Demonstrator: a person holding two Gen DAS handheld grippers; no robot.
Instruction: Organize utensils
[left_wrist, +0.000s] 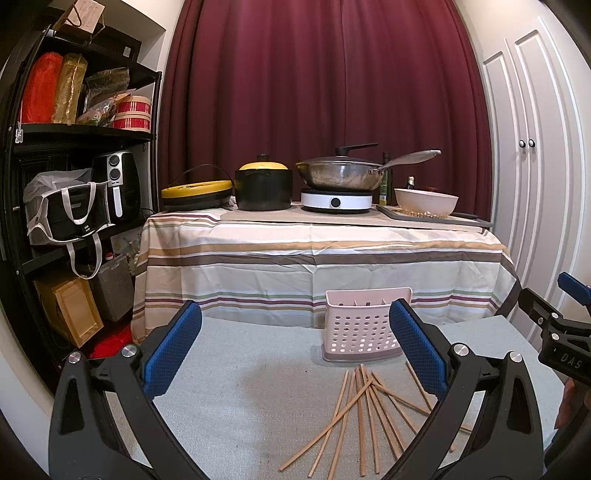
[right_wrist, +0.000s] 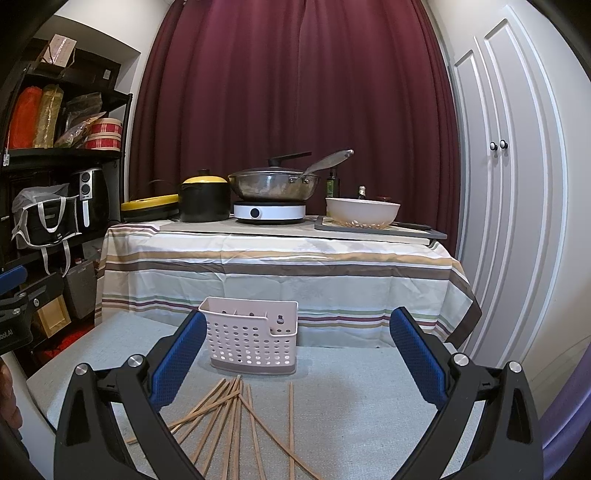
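Note:
Several wooden chopsticks (left_wrist: 364, 417) lie loosely crossed on a low grey-cloth surface (left_wrist: 240, 387); the right wrist view shows them too (right_wrist: 236, 424). A pink perforated utensil holder (left_wrist: 364, 325) stands upright just behind them; it also shows in the right wrist view (right_wrist: 253, 338). My left gripper (left_wrist: 295, 343) is open and empty, above and to the left of the chopsticks. My right gripper (right_wrist: 299, 349) is open and empty, above and to the right of them. The right gripper's body shows at the left view's right edge (left_wrist: 554, 332).
Behind stands a table with a striped cloth (left_wrist: 317, 254) carrying a yellow-lidded black pot (left_wrist: 263, 188), a wok on a white hob (left_wrist: 336, 201) and a white bowl (left_wrist: 424, 202). A black shelf rack (left_wrist: 74, 184) is at left, white cupboard doors (left_wrist: 528, 155) at right.

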